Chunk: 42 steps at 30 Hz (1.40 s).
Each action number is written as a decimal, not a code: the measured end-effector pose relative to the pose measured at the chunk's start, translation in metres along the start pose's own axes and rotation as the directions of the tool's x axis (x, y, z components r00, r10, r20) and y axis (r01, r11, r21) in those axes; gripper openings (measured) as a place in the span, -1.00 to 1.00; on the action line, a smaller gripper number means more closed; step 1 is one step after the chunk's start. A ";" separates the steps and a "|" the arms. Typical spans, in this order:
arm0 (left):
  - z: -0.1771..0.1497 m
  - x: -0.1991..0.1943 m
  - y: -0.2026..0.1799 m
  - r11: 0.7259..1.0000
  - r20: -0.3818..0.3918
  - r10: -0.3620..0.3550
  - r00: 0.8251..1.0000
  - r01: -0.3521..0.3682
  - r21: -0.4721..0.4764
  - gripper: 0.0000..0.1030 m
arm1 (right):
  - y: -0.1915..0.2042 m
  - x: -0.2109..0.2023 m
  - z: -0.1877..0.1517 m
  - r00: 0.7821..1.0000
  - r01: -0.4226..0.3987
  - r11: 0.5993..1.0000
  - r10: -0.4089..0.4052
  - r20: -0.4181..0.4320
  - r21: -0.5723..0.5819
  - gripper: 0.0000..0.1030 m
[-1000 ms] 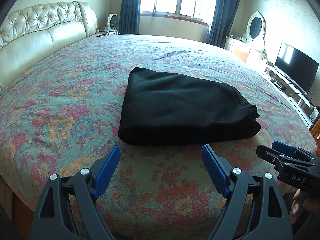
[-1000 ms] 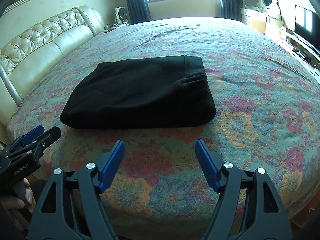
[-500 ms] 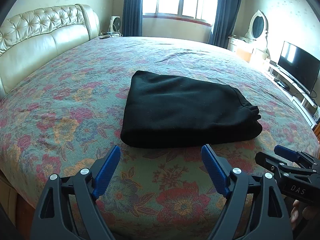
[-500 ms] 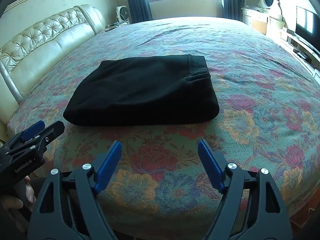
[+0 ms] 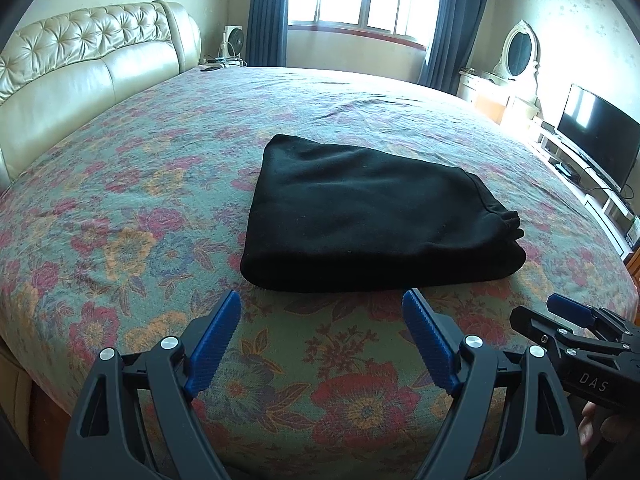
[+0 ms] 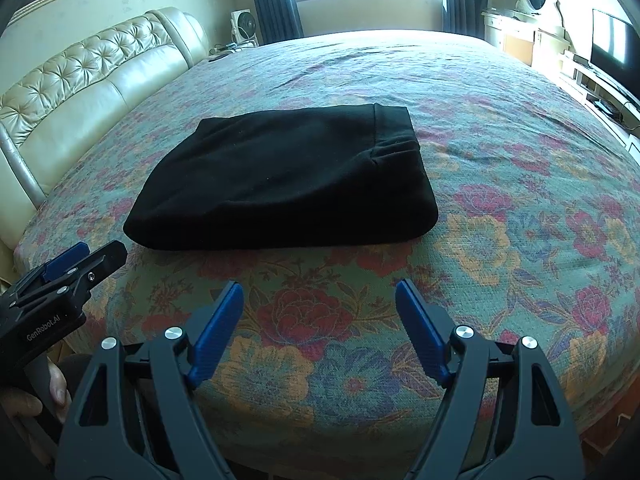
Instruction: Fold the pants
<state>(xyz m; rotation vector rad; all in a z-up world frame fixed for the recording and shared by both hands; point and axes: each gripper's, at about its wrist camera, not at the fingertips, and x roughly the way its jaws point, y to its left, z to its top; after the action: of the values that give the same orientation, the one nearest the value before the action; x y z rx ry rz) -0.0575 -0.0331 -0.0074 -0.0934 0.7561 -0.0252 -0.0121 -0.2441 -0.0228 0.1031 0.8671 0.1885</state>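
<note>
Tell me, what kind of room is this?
It looks like a bedroom. There is a big bed with a flowery cover and a padded headboard, a dressing table with an oval mirror, and a television by the wall.

tv (image 6: 616, 46) cut off by frame edge, bed's (image 6: 520, 128) near side hidden.
</note>
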 end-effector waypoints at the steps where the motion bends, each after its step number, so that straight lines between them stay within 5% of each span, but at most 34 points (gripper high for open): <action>1: 0.000 0.000 0.000 1.000 -0.001 0.002 1.000 -0.002 0.001 0.59 | 0.000 0.000 0.000 1.000 0.001 1.000 -0.001 -0.001 0.000 0.52; 42: 0.007 -0.005 -0.010 0.998 0.068 -0.036 0.997 0.033 0.053 0.60 | 0.000 0.005 -0.002 1.000 -0.011 1.000 0.011 -0.023 0.000 0.52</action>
<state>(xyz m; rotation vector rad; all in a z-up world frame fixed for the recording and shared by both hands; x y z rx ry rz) -0.0561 -0.0420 0.0023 -0.0577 0.6840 -0.0742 -0.0111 -0.2433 -0.0279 0.1058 0.8892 0.2001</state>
